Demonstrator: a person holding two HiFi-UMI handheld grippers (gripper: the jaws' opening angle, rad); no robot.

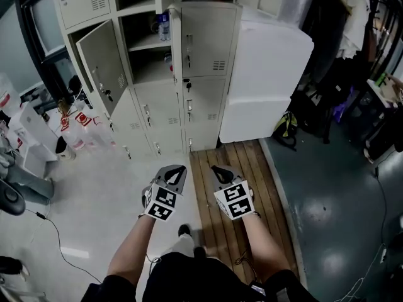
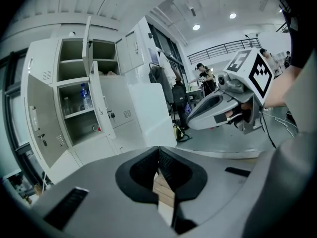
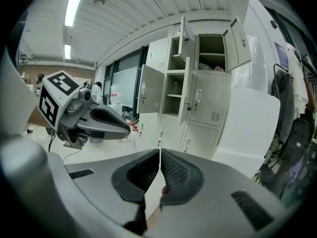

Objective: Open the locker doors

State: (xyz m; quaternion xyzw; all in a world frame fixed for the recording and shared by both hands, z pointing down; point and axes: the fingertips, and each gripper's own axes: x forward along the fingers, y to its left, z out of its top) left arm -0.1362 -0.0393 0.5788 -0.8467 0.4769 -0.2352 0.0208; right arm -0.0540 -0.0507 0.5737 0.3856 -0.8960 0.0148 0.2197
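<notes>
facing lockers (image 1: pixel 157 106), well apart from both tools. left hand-held gripper (image 1: pixel 176 172): clenched, empty. right hand-held gripper (image 1: pixel 220 170): clenched, empty. upper doors open; lower ones seemingly closed. advice: release jaws before reaching a closed door's handle (image 1: pixel 189 109).

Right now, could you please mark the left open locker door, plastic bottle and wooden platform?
left open locker door (image 1: pixel 99 60): head view, panel middle.
plastic bottle (image 2: pixel 85 97): left gripper view, body.
wooden platform (image 1: pixel 255 163): head view, bare plank.

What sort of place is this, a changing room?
Likely a workplace locker or storage corner: a bank of grey metal lockers, some doors open, dark clothes hanging nearby, and a bag on the floor.
</notes>
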